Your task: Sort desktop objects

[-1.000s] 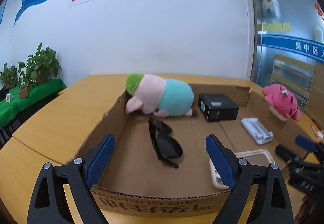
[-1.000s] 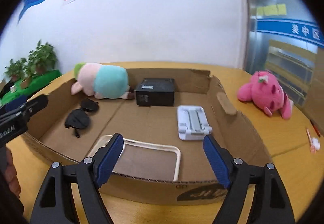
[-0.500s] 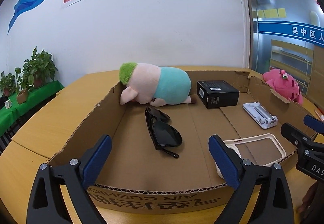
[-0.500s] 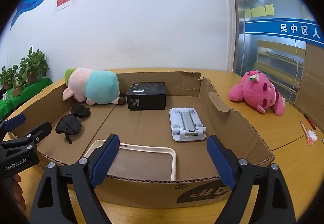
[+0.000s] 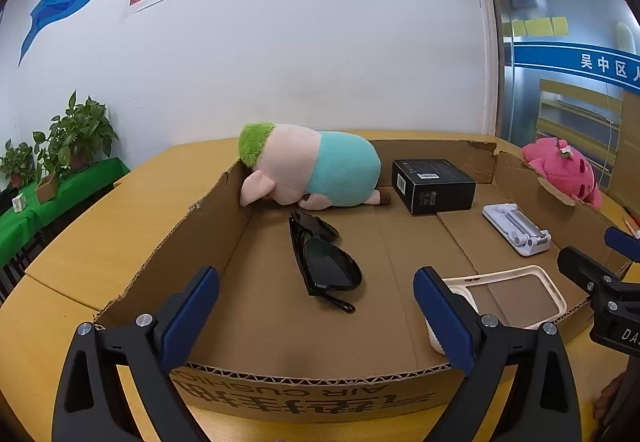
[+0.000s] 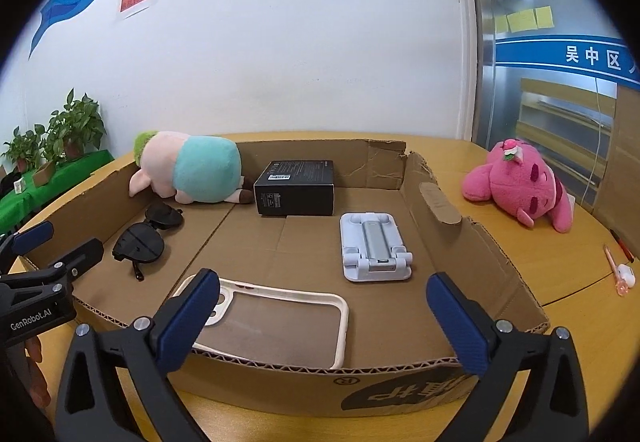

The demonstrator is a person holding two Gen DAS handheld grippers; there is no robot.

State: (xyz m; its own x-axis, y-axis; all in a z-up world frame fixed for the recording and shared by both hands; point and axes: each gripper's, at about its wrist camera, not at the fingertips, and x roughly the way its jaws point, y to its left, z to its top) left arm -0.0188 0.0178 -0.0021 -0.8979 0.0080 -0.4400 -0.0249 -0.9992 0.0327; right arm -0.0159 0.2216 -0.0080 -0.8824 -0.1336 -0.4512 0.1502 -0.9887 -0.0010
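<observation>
Two views, both hovering at the near edge of the cardboard tray point(image 5: 208, 202).

Left wrist: the left tool point(image 5: 316, 310) gapes empty; folded sunglasses point(image 5: 324, 258) lie straight ahead at 12 o'clock, probably its easiest pick.

Right wrist: the right tool point(image 6: 320, 310) is spread, holding nothing, over the phone case point(image 6: 276, 310). A pink plush point(image 6: 516, 182) waits on the worktop point(image 6: 560, 262) at 2 o'clock, seemingly unsorted.

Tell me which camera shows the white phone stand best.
The right wrist view: the phone stand lies whole and nearly face-on on the cardboard box floor. The left wrist view shows it small, skewed, at the far right, near the right gripper.
</observation>
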